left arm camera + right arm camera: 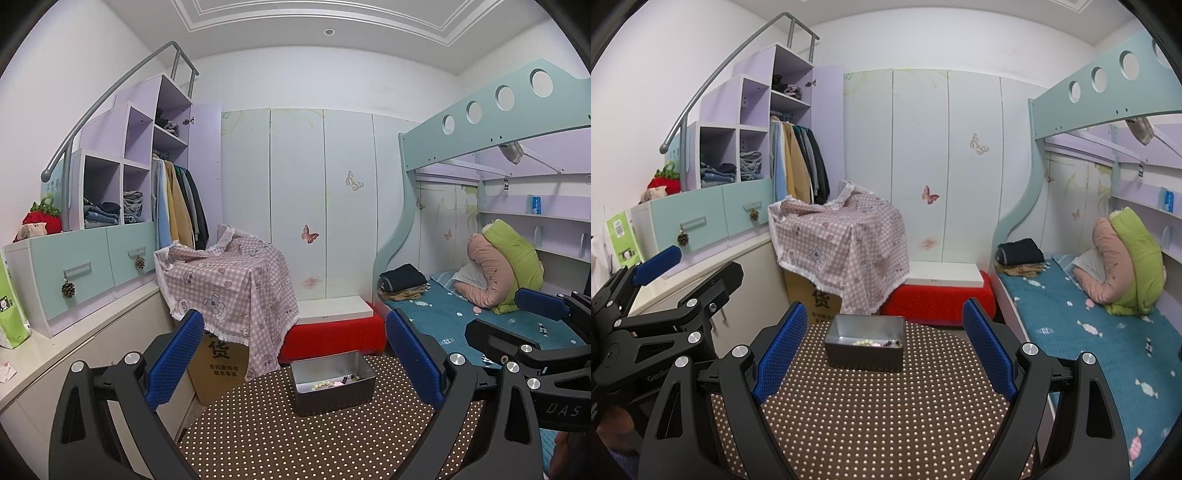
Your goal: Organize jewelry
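My left claw (295, 354) and right claw (884, 347) hang released, grasping nothing. The grey rectangular metal tin (865, 343) holding beaded jewelry (875, 343) sits near the far edge of the brown polka-dot table (871, 413).

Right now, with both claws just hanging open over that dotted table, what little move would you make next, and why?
Probably ease the right claw forward and down toward the metal tin. Both claws are open and hold nothing, the left claw included, and the only jewelry in view, some beads, lies inside that tin on the dotted table, straight ahead between the right claw's blue fingers.
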Available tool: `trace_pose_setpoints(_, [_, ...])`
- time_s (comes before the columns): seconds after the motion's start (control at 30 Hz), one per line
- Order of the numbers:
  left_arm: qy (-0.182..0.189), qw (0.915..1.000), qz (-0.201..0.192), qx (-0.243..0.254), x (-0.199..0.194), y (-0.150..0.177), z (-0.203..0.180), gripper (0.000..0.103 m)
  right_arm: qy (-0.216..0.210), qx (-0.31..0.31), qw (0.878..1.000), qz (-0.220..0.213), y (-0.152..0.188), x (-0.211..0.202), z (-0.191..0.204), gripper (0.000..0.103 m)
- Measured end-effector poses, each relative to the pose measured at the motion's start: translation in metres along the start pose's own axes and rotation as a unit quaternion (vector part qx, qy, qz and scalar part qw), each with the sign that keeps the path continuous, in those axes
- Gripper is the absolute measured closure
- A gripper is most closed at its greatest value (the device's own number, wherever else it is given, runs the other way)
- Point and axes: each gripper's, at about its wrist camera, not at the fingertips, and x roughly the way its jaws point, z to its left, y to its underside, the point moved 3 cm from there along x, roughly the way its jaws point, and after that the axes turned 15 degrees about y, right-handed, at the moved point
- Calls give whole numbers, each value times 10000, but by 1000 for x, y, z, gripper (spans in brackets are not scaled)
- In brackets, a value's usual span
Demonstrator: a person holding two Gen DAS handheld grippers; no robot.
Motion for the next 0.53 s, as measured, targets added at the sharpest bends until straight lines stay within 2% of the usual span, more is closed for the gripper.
trace_pose_setpoints(0.53, [4, 9999, 92, 60, 9, 7, -2, 7, -9, 47, 10000, 76, 9, 7, -3, 20])
